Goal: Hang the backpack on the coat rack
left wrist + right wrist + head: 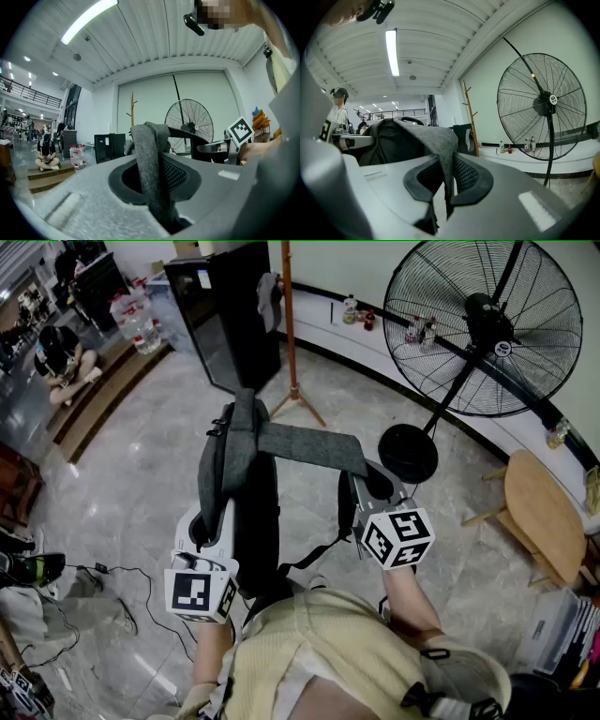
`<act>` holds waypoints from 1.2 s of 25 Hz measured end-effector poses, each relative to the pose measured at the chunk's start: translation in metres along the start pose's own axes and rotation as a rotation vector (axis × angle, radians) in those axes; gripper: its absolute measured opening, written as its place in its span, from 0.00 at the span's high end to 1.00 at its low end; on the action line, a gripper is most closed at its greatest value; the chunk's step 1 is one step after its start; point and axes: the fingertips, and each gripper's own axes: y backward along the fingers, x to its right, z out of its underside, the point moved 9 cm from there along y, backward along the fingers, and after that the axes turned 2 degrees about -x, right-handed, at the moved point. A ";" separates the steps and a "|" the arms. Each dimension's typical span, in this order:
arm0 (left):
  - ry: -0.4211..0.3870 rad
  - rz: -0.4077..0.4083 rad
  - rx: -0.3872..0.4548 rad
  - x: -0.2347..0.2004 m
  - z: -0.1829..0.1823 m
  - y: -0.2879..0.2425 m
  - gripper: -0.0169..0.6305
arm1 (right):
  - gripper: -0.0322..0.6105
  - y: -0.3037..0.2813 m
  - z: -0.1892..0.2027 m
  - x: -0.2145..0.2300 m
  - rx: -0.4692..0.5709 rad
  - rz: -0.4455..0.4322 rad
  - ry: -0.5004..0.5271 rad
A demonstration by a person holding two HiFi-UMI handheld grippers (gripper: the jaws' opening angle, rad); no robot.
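Note:
A dark backpack (pixel 259 538) hangs in the air in front of the person, carried by its two grey shoulder straps. My left gripper (pixel 222 505) is shut on the left strap (pixel 231 454), which runs up between the pads in the left gripper view (pixel 149 171). My right gripper (pixel 360 486) is shut on the right strap (pixel 309 447), pinched as a thin fold in the right gripper view (pixel 442 157). The wooden coat rack (pixel 290 326) stands a few steps ahead on the marble floor, beside a black cabinet (pixel 228 313). It also shows in both gripper views (pixel 132 110) (pixel 469 117).
A large black pedestal fan (pixel 483 329) stands to the right of the rack, its round base (pixel 407 452) close to the right gripper. A round wooden table (pixel 544 514) is at far right. Water bottles (pixel 137 321) and a seated person (pixel 47 152) are at left. Cables (pixel 112 570) lie on the floor.

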 end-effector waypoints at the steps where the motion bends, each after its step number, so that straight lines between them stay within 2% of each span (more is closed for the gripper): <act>1: 0.001 0.002 -0.003 0.000 -0.002 -0.002 0.88 | 0.90 -0.002 0.000 0.000 0.000 0.002 -0.004; 6: 0.008 0.024 -0.027 -0.006 -0.008 -0.013 0.88 | 0.90 -0.013 0.000 0.003 0.013 0.014 -0.046; 10: 0.037 0.047 -0.041 -0.018 0.001 -0.024 0.88 | 0.90 -0.023 0.001 0.003 0.002 0.030 -0.057; 17: 0.069 0.094 -0.042 -0.046 0.016 -0.059 0.88 | 0.90 -0.053 -0.002 0.008 -0.029 0.091 -0.025; 30: 0.107 0.131 -0.015 -0.119 0.014 -0.114 0.89 | 0.90 -0.134 -0.029 0.000 -0.050 0.122 0.022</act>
